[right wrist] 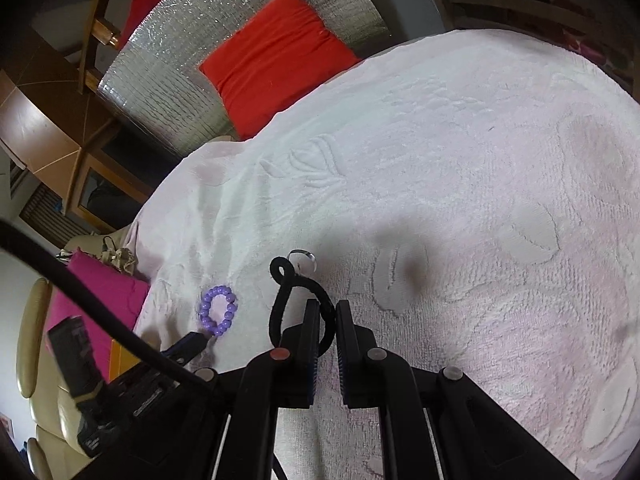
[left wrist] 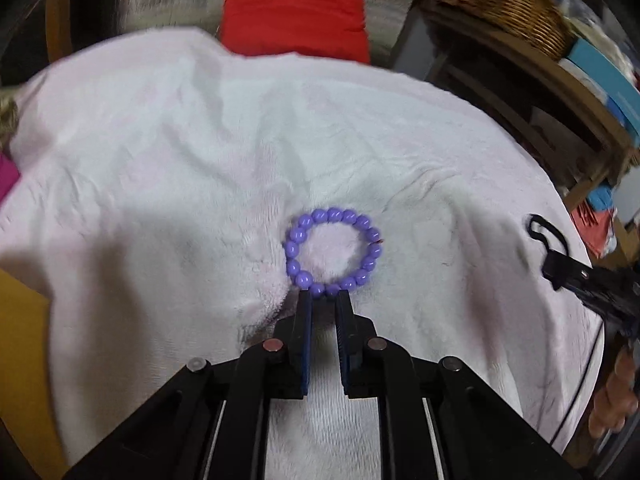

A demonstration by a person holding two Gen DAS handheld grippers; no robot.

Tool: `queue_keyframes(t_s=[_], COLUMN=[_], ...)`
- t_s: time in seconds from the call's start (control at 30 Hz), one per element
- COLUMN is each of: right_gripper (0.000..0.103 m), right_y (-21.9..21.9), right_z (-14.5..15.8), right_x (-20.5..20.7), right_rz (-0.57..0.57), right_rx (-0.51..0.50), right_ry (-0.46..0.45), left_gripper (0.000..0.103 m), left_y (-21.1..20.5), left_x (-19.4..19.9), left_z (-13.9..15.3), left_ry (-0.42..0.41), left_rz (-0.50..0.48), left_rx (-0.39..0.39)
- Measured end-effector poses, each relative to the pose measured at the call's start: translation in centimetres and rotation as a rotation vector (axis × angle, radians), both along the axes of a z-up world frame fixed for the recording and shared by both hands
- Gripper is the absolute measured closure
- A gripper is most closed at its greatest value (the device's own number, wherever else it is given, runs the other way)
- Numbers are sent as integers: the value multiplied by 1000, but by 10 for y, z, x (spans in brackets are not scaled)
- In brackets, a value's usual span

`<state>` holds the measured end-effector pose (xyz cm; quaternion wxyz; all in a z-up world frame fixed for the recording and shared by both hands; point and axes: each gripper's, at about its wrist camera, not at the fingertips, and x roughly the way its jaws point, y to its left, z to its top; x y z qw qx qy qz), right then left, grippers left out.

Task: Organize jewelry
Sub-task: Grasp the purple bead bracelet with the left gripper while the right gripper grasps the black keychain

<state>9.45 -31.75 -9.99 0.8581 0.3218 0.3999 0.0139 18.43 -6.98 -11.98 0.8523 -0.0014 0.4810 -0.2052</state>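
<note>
**Both grippers on an item — nothing sorted yet**

Left wrist view: left gripper (left wrist: 324,296) has its jaws nearly together, tips pinching the near edge of the purple bead bracelet (left wrist: 332,252). The bracelet lies flat on the pale pink towel (left wrist: 160,160), rest of the ring free on the fabric. Looks gripped but not lifted. Far right, the right gripper (left wrist: 550,266) shows with the black hair tie (left wrist: 546,232) looping out of its tips. A hand (left wrist: 616,400) is at the right edge. No tray, box or other container anywhere on the towel.

Right wrist view: right gripper (right wrist: 328,312) has its jaws closed down as far as they go; black hair tie (right wrist: 298,304) caught at the left finger, loop standing up in front of the tips. Just beyond it a small clear ring-like piece (right wrist: 302,260) sits on the towel (right wrist: 480,160) — too blurred to identify. Bracelet (right wrist: 218,312) is off to the left with the left gripper (right wrist: 200,340) touching its near edge.

Status, my read: early. Two items in hand, at least one still loose, and no visible destination.
</note>
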Motion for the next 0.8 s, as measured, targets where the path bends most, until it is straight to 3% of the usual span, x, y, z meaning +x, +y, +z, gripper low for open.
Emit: queue_keyframes(t_s=[0.23, 0.33, 0.5, 0.8], right_gripper=[94, 94, 94, 94], right_y=[-3, -5, -9, -7], right_z=[1, 1, 1, -1], right_x=[-2, -3, -5, -3], right_rz=[4, 6, 3, 16], right_rx=[-8, -7, 4, 3], right_ry=[-10, -13, -14, -15], left_gripper=[90, 84, 65, 64], left_y=[5, 4, 10, 17], left_x=[16, 21, 26, 35], left_z=[0, -1, 5, -3], left_ry=[16, 11, 57, 54], left_rz=[104, 115, 152, 215], left_rx=[-71, -86, -163, -215])
